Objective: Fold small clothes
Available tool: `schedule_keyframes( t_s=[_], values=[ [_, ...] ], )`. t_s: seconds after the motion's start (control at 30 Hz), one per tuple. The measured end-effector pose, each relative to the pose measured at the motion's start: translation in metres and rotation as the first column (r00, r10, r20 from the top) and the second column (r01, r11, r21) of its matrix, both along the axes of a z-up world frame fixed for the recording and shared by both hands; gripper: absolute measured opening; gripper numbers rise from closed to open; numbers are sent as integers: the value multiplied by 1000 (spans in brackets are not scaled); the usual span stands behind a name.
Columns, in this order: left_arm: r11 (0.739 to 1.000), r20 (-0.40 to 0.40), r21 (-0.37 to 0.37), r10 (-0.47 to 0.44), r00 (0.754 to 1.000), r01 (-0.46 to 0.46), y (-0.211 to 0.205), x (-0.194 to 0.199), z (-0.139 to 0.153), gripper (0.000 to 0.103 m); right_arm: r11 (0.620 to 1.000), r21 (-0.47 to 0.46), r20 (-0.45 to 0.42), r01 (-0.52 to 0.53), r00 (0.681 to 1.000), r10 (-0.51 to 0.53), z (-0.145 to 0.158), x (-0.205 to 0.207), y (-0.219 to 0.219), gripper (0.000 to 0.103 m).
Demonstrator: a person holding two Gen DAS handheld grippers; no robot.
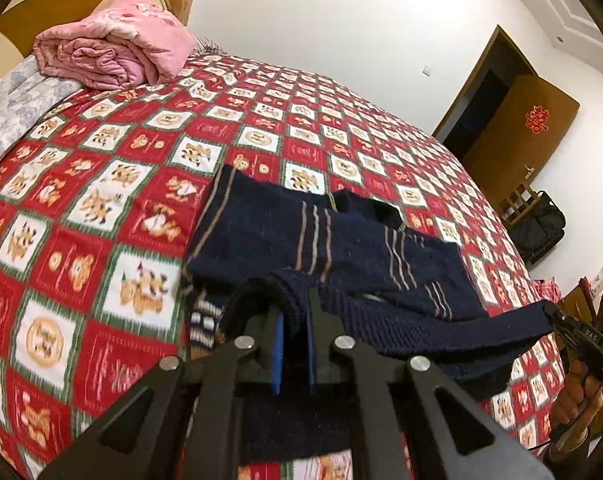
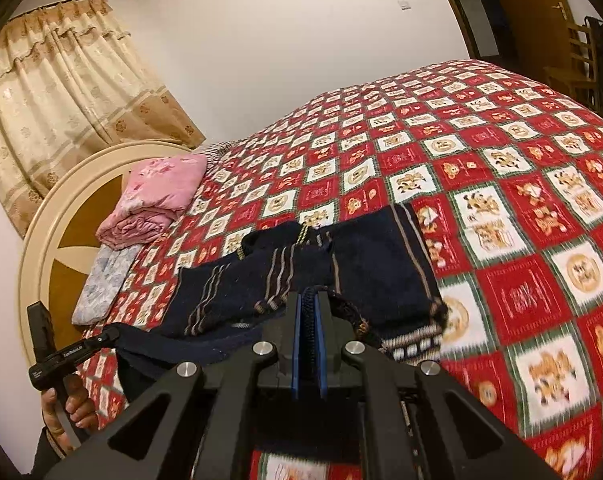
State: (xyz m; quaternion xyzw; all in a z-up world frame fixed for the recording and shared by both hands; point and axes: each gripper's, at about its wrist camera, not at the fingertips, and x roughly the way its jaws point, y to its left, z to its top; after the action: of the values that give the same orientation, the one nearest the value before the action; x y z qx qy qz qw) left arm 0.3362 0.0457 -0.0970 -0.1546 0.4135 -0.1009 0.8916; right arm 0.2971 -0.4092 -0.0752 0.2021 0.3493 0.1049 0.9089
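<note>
Navy knit sweater (image 1: 261, 236), hem clamped in both grippers (image 1: 295, 312) (image 2: 310, 308), near edge hidden behind them.

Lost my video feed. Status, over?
Left tool and right tool both shut on the navy sweater, hem lifted between them. Sleeves folded in. Bed ahead clear.

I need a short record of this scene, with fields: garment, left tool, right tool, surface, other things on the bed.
garment: navy sweater with tan stripes, partly folded, its near hem lifted
left tool: shut on the hem
right tool: shut on the hem
surface: bed with red checked cover
other things: pink quilt, folded, beside the headboard; grey pillow
</note>
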Motion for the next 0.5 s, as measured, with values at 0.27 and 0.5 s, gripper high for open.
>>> schedule_keyframes(
  t_s=[0.27,0.5],
  values=[
    [1000,-23,-12,12,1000,-12,-4,57,-3,10,1000,-4,-21,17,1000,-17,-5,65,-5,6],
    [1000,-69,2,10,998,-10,-15,105,-17,10,999,-16,-101,31,994,-32,-36,120,-9,6]
  ],
)
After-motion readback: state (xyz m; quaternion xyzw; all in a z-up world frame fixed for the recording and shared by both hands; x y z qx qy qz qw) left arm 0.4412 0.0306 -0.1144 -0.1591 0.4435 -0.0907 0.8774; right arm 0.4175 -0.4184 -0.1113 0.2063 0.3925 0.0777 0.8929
